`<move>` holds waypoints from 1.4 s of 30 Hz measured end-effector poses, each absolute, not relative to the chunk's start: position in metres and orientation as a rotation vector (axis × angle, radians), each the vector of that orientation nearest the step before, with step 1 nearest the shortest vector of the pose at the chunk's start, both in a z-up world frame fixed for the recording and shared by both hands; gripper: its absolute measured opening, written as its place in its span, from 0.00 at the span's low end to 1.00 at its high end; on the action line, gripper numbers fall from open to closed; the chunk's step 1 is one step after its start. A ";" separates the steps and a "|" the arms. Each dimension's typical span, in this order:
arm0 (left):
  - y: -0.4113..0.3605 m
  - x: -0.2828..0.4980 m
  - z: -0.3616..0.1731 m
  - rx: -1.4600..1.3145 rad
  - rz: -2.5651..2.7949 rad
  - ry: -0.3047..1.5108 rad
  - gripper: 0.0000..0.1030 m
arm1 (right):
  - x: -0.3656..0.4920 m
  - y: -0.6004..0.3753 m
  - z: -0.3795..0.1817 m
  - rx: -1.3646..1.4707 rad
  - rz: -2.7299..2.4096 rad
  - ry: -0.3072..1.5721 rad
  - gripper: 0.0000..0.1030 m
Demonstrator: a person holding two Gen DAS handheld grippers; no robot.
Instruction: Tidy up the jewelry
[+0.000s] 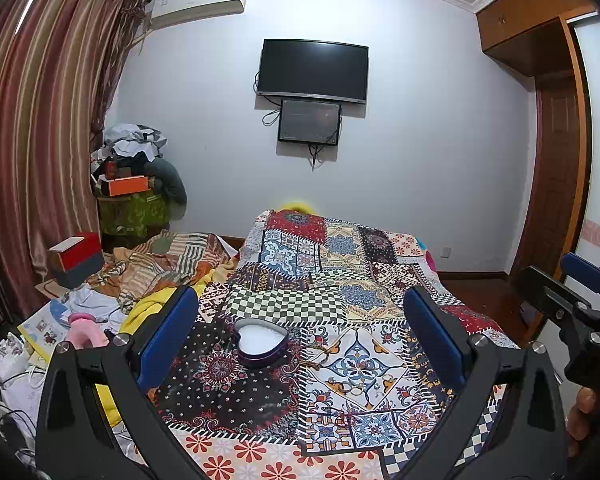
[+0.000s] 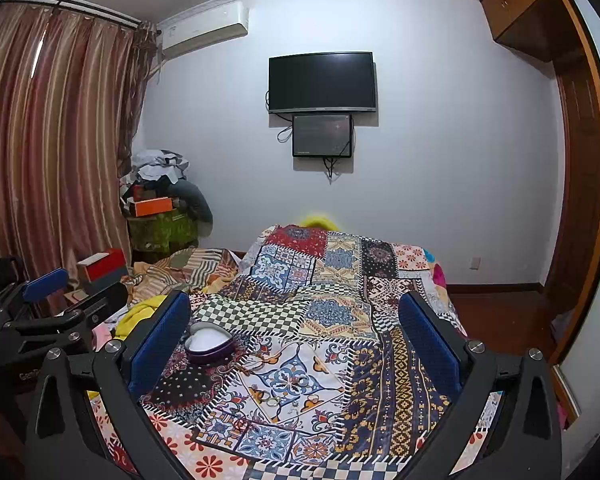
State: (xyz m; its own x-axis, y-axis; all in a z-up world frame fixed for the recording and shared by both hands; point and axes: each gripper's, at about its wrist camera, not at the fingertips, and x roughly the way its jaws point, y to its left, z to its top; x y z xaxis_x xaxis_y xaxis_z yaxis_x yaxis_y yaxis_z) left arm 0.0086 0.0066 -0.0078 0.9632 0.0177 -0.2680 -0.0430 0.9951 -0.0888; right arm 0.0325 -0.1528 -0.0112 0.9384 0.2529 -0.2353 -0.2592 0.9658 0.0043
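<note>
Jewelry (image 2: 274,398) loose on patchwork bedspread (image 2: 380,380), beside open heart-shaped tin (image 1: 261,342), both grippers' jaws wide apart, empty

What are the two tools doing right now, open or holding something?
Left tool: open, holding nothing, above the bedspread.
Right tool: open, holding nothing.

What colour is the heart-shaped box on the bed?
Dark purple outside, white inside heart-shaped box; clearest in the left wrist view.
</note>
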 end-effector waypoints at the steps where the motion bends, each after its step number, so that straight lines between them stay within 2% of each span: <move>1: 0.007 0.009 -0.008 -0.094 0.030 0.270 1.00 | 0.032 -0.153 -0.011 -0.027 0.262 0.238 1.00; 27: 0.010 0.013 -0.009 -0.087 0.057 0.265 1.00 | 0.040 -0.153 -0.016 -0.025 0.252 0.271 1.00; 42: 0.022 0.047 -0.031 -0.100 0.065 0.353 1.00 | 0.084 -0.164 -0.057 -0.033 0.201 0.448 1.00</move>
